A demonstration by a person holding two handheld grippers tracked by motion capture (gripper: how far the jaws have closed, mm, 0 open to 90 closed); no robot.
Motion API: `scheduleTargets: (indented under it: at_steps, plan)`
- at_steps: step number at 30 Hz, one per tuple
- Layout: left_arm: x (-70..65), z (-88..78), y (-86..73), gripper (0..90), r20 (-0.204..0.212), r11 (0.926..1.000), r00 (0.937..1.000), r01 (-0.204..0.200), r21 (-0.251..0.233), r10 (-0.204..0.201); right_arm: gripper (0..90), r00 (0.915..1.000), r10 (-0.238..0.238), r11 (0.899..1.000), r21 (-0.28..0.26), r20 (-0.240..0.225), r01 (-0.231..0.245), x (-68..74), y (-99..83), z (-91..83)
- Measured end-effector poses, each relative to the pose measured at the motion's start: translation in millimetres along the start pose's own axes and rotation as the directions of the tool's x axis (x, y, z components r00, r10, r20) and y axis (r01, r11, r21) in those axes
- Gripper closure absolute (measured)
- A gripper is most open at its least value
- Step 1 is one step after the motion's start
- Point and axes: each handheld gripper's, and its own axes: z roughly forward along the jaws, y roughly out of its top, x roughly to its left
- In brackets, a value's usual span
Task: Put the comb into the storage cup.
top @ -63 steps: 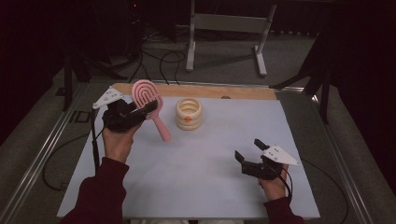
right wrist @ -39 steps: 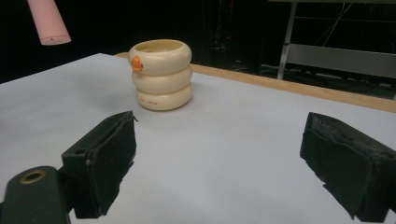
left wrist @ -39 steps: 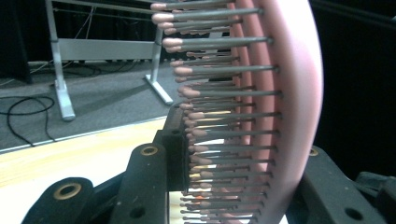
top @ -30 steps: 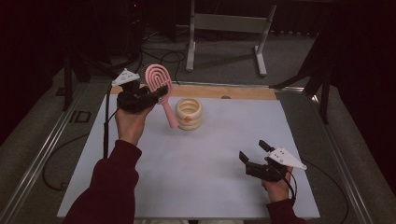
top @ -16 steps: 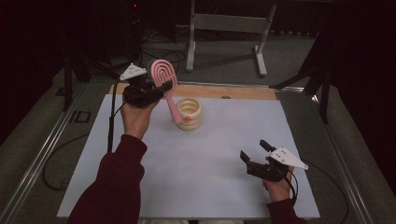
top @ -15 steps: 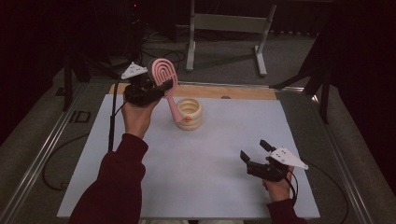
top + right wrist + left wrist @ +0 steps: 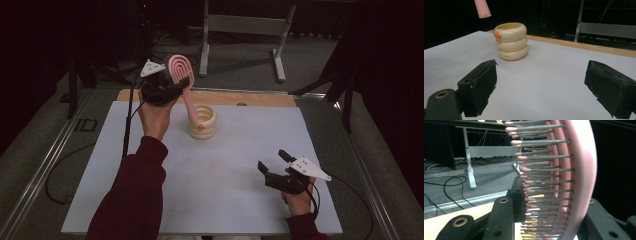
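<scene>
A pink hairbrush point(image 7: 181, 80) is held in the air by my left gripper point(image 7: 167, 86), which is shut on its head; its handle slants down toward a cream ringed cup point(image 7: 202, 121). In the left gripper view the brush's bristles point(image 7: 544, 182) sit between the black jaws. The cup point(image 7: 511, 41) has three stacked rings and a small orange mark, and stands on the white table point(image 7: 225, 170). The brush's handle tip point(image 7: 482, 9) hangs above and left of the cup. My right gripper point(image 7: 274, 161) rests open near the table's front right, with nothing between its pads point(image 7: 480, 85).
A wooden strip point(image 7: 260, 98) runs along the table's far edge. Beyond it stands a grey metal frame point(image 7: 245, 30) on a floor with cables. Metal rails point(image 7: 45, 165) line the table's sides.
My left gripper has lifted the hairbrush and carried it right and away, from beside the cup to above its far left rim. The right gripper has hardly moved.
</scene>
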Motion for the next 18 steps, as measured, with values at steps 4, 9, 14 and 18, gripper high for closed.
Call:
scheduleTargets:
  at_steps: [4,9,14,18]
  plan:
    - [-1.1,2.6,0.7,64.3,-0.007,1.0000,0.9999,-0.009,0.000,0.009,10.8,1.0000,0.001,1.000,-0.004,0.002,-0.001,-0.3,0.7,-0.4]
    - [0.7,9.9,-2.0,64.3,-0.019,1.0000,0.9998,0.001,-0.004,-0.001,10.8,0.9994,0.029,0.999,-0.033,-0.020,-0.030,-1.1,5.0,-4.2]
    - [0.6,16.6,-4.5,64.3,-0.034,1.0000,0.9994,0.000,-0.001,0.000,10.8,0.9994,0.031,0.999,-0.027,-0.014,-0.032,-2.3,4.2,-4.2]
    - [1.7,22.5,-5.8,64.3,-0.038,0.9999,0.9992,0.010,-0.010,-0.010,10.8,0.9997,0.023,0.999,-0.024,-0.004,-0.023,-1.6,4.4,-4.9]
